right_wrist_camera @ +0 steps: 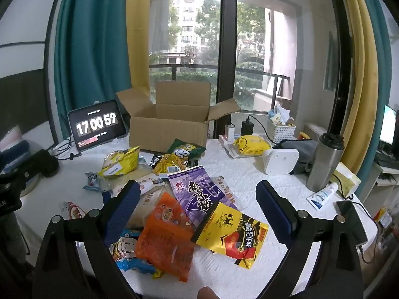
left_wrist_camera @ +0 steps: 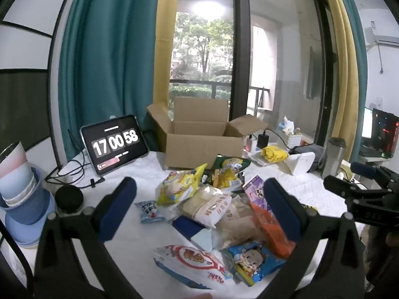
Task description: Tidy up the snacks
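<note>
Right wrist: right tongs (right_wrist_camera: 197,211) wide open, empty.

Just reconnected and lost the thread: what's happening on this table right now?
Snack sorting hasn't really begun. A person holds the left claw and the right claw open and empty above a pile of snack packets on the white table. No snacks show inside the open cardboard box behind the pile.

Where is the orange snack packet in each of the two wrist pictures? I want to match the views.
Left wrist: the orange snack packet lies right of centre, low, partly behind the gripper's right finger.
Right wrist: the packet lies low, left of centre, between the fingers.
Shared landmark: the open cardboard box behind the pile.
</note>
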Available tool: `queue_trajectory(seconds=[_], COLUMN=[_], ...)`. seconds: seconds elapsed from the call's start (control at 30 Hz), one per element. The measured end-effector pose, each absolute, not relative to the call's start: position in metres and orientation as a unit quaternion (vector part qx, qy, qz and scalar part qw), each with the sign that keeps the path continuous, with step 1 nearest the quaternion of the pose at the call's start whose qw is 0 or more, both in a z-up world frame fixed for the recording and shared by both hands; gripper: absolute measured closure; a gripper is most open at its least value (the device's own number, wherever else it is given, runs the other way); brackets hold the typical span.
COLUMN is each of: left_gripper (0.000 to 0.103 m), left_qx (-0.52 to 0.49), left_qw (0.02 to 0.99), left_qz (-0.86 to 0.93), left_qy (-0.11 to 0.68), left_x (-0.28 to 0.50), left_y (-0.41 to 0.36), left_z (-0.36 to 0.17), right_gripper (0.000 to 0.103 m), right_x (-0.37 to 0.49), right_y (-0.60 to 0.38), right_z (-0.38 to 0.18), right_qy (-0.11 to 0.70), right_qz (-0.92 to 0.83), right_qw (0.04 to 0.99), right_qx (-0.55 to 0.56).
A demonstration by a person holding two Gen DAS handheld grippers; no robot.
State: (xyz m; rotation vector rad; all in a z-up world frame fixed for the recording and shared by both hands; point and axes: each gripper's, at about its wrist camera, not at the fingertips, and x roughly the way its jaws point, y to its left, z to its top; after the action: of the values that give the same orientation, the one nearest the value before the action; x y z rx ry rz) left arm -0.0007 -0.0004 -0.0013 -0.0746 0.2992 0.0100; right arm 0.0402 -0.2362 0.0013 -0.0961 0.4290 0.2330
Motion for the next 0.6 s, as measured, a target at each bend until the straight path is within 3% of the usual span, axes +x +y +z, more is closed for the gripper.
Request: queue_trajectory(seconds=[0.6], left_gripper=[0.0], left_qx=[-0.038], left_qw=[0.989], left_qz=[0.001], left_qy=[0.142], left_x=[-0.0004], left_y=[-0.001], left_z=[-0.0031], right_gripper=[0.007], right_x=[0.0409], right_y=[-0.237], right_z=[0.0018], right_qy=[0.213], right_qz=[0.115], right_qw=[0.969], right_qx=[-0.047])
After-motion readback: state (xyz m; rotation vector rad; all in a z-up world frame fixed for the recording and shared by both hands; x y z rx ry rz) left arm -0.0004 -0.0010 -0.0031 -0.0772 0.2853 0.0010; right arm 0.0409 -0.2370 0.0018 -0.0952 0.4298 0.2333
